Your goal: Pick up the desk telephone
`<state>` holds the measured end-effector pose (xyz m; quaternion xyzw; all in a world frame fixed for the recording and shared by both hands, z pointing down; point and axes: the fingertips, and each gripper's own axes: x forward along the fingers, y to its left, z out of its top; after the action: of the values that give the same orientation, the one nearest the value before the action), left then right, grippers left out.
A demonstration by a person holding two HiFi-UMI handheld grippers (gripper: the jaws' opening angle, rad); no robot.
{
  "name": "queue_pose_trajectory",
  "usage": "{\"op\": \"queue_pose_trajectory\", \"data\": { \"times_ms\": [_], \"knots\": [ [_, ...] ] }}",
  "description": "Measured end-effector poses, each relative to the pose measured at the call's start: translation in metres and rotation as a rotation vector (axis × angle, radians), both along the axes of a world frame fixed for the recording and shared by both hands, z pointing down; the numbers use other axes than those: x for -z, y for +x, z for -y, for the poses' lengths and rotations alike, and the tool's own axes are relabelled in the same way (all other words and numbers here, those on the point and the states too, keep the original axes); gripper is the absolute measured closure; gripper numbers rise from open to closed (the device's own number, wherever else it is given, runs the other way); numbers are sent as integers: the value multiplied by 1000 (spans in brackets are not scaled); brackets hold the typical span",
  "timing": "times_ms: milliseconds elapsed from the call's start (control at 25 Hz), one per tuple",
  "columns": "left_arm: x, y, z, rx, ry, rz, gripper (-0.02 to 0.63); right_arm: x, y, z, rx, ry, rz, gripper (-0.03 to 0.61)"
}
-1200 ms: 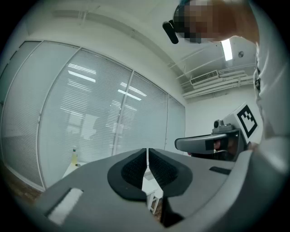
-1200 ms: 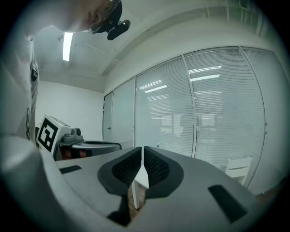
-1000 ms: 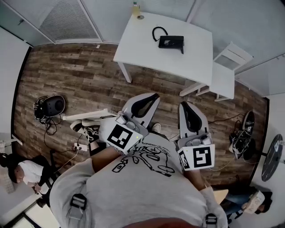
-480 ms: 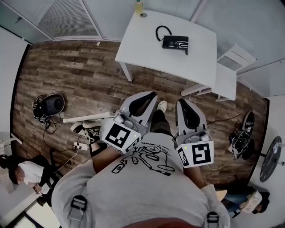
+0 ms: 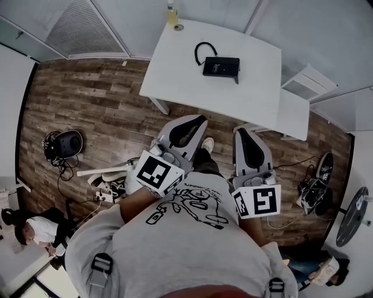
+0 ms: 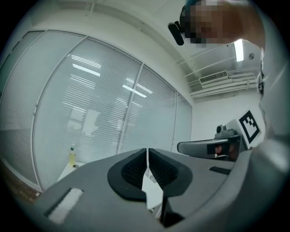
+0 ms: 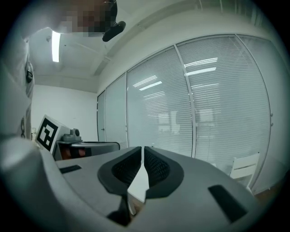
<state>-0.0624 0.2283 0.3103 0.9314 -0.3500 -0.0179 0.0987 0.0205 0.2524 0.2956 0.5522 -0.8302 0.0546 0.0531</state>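
The black desk telephone (image 5: 221,66) lies on the white table (image 5: 180,70) at the top of the head view, its coiled cord (image 5: 201,49) looping off to its left. My left gripper (image 5: 200,121) and right gripper (image 5: 240,134) are held side by side in front of my chest, over the wood floor and short of the table. Both are shut with nothing between the jaws. In the left gripper view the pads (image 6: 136,170) meet along a thin seam. The right gripper view shows its pads (image 7: 156,167) closed the same way. Neither gripper view shows the phone.
A yellow bottle (image 5: 172,16) stands at the table's far left corner. A white chair (image 5: 297,96) is tucked at the table's right side. On the floor lie a black device with cables (image 5: 64,142) at left and shoes (image 5: 317,186) at right. A person (image 5: 29,233) sits at lower left.
The table and phone have come closer and now sit a little further left. Both grippers travelled forward together toward the table and stayed shut.
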Motion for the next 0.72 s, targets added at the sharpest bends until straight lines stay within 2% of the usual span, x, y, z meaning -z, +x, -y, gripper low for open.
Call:
{"op": "queue_pose_trajectory", "data": {
  "times_ms": [400,720],
  "knots": [
    [10,85,90,20,25,17,598,9,90,89,17,14,2,561],
    [-5,114,122,32,-16,37,598,-4,113,125,50,-16,25,561]
  ]
}}
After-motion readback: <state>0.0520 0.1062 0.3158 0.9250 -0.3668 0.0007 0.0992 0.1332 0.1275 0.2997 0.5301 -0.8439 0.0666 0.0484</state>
